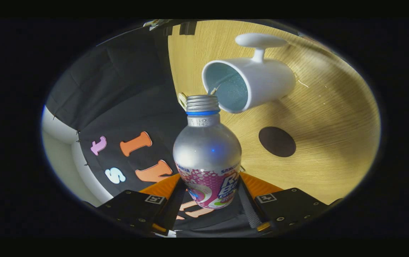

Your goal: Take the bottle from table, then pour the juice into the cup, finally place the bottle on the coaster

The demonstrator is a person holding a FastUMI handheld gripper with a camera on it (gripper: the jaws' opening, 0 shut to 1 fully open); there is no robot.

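Observation:
My gripper (209,200) is shut on a silver bottle (207,153) with a pink printed label, both fingers pressing on its lower body. The whole view is rolled sideways, so the bottle is tipped over. Its threaded open neck (202,103) points at the rim of a white mug (249,84) with a pale blue inside, which stands on the wooden table (332,142). The neck is right at the mug's mouth, with a small glint of liquid at the rim. A dark round coaster (277,141) lies on the table beside the mug, beyond my fingers.
The mug's handle (260,42) sticks out on the side away from the coaster. The table's edge meets the black cloth wall (118,92) just behind the bottle. A pale wall (60,150) shows past the cloth.

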